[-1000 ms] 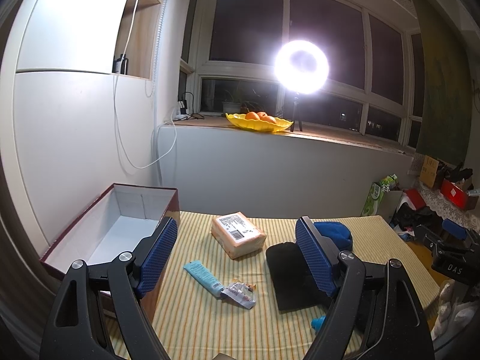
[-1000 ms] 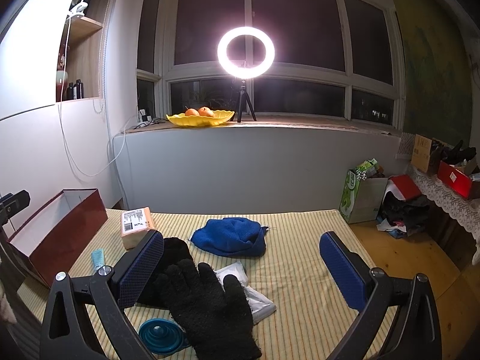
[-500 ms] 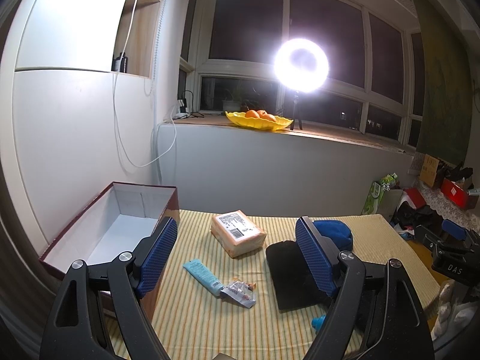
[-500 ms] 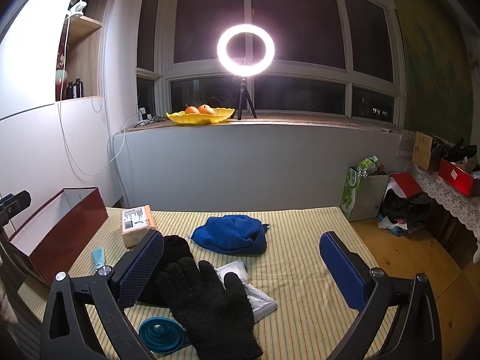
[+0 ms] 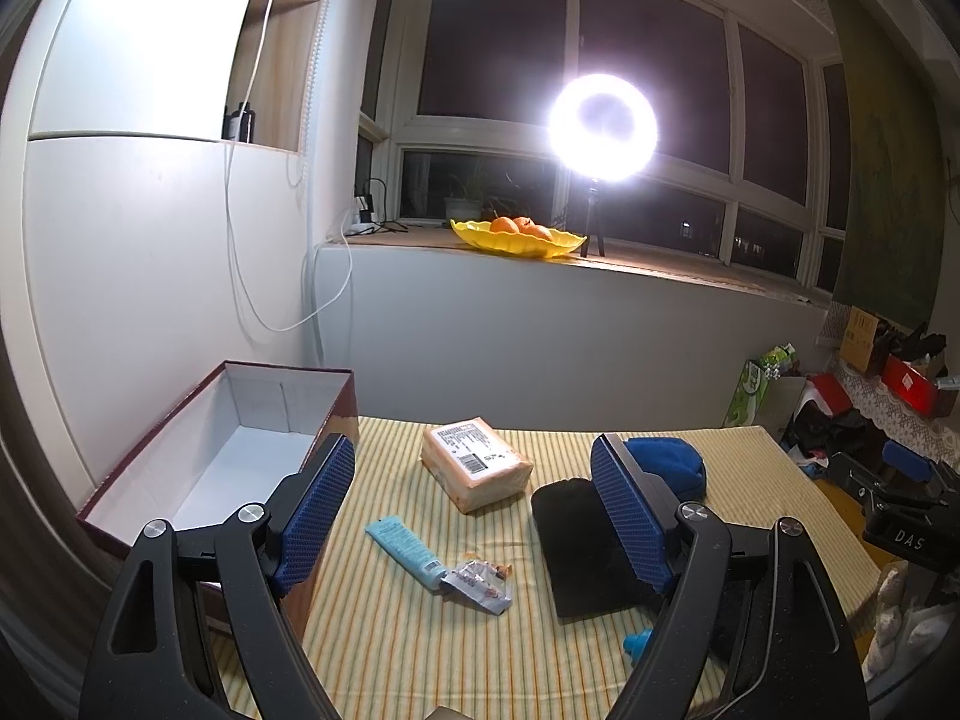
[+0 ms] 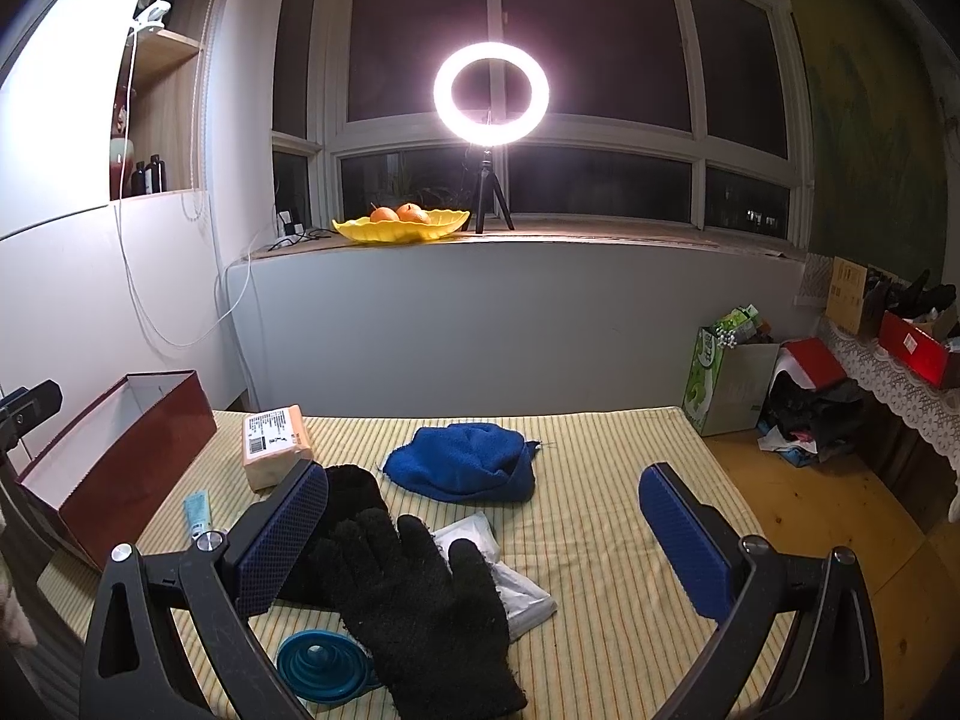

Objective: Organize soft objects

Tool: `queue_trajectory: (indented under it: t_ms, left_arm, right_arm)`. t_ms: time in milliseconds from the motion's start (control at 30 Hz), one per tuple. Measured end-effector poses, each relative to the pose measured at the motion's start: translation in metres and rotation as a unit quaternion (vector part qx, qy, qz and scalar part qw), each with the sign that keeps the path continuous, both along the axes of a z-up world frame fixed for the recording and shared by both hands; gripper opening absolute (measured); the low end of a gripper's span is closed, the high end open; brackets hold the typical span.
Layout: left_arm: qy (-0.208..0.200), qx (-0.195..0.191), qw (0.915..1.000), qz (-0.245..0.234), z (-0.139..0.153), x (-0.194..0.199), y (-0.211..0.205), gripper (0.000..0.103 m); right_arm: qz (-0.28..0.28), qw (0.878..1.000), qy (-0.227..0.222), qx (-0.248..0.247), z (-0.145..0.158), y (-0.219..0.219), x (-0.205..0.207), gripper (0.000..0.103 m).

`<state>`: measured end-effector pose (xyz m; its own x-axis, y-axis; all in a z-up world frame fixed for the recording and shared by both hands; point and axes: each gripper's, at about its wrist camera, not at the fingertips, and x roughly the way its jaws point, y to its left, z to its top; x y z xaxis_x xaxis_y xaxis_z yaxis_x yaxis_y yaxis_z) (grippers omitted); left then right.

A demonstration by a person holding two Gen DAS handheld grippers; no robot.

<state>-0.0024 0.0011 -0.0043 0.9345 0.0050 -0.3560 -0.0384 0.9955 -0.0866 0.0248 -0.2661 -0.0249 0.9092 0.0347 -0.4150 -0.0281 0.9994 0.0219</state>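
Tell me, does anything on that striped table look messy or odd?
Yes: the black glove lies sprawled over a clear plastic packet and a blue collapsible funnel, a jumbled pile. The box stands empty. Nothing looks spilled or damaged.

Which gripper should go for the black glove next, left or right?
Right, most likely. The right gripper is open with the black glove lying directly beneath and between its fingers. The left gripper, also open, hangs nearer the box and above a blue tube, further from the glove.
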Motion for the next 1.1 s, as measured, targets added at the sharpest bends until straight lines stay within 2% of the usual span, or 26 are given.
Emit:
queue_trajectory:
  t_ms: [267, 600, 800, 933, 1100]
  left_arm:
    - [0.007, 0.0, 1.0, -0.002, -0.007, 0.003, -0.001, 0.081]
    - [0.04, 0.0, 0.9991, -0.014, -0.021, 0.01, -0.001, 0.081]
    - [0.075, 0.0, 0.9968, -0.028, -0.035, 0.011, -0.001, 0.081]
    - [0.099, -0.013, 0.9945, -0.032, -0.045, 0.009, 0.007, 0.081]
    - [0.14, -0.022, 0.9892, -0.036, -0.061, 0.001, 0.019, 0.081]
  right_arm:
    - [0.0, 1.0, 0.003, 0.001, -0.001, -0.001, 0.001, 0.102]
    - [0.003, 1.0, 0.016, 0.005, -0.006, -0.004, -0.001, 0.102]
    - [0.018, 0.999, 0.031, 0.022, -0.011, -0.011, 0.001, 0.102]
    - [0.041, 0.997, 0.053, 0.049, -0.019, -0.018, 0.005, 0.102]
    - [0.061, 0.992, 0.08, 0.076, -0.03, -0.028, 0.009, 0.102]
